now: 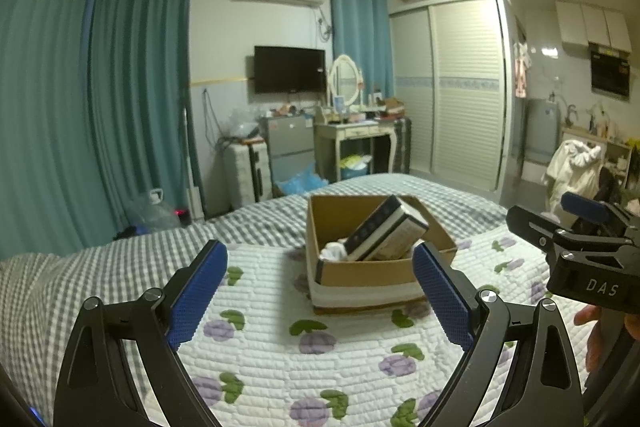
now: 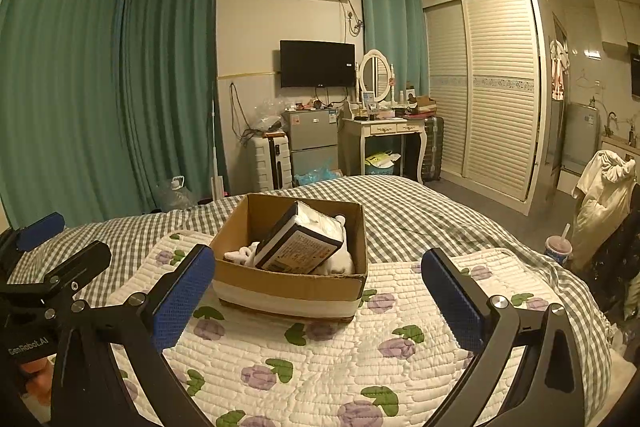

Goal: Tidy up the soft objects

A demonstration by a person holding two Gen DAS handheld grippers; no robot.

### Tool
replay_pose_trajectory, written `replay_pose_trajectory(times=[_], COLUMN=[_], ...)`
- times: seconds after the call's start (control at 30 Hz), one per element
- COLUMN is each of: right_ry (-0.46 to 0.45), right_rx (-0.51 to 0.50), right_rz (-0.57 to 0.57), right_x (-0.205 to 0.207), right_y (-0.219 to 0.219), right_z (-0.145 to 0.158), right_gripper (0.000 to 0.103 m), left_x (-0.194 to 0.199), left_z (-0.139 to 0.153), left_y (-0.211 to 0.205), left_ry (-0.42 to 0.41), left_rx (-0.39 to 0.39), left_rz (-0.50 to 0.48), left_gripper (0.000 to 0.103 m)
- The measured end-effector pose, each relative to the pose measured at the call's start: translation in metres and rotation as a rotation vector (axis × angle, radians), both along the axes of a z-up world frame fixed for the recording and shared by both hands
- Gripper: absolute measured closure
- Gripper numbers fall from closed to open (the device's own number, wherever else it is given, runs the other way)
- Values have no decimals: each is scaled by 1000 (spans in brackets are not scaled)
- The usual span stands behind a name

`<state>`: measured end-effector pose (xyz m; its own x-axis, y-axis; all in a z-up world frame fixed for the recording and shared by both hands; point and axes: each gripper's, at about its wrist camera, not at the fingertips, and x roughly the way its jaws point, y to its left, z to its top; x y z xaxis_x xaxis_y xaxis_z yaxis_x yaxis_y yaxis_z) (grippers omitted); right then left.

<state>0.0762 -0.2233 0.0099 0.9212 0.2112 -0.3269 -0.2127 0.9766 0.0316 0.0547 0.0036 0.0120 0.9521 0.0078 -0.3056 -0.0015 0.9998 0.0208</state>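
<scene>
At frame centre, the box [image 1: 372,267] is set on the quilt [image 1: 280,347], a pack [image 2: 300,243] leaned over white cloth [image 2: 244,253] inside it, seemingly as gathered, while the left gripper [image 1: 320,291] and right gripper [image 2: 318,297] are held wide open and empty before it.

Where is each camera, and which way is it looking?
Left wrist view: sits on the left gripper, facing the brown cardboard box on the flowered white quilt; the right gripper shows at the right edge.
Right wrist view: sits on the right gripper, facing the same box; the left gripper shows at the left edge.
Both share the box, quilt and wall television.
</scene>
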Motion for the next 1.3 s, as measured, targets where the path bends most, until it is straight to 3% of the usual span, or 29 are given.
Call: replay_pose_trajectory(times=[1.3], right_ry=[11], right_rx=[2], right_rz=[2], right_x=[-2], right_y=[5], right_z=[-1], right_gripper=[0], left_x=[-3], left_z=[2], left_y=[0], left_ry=[-1], left_rx=[-1], left_rz=[14], left_gripper=[7])
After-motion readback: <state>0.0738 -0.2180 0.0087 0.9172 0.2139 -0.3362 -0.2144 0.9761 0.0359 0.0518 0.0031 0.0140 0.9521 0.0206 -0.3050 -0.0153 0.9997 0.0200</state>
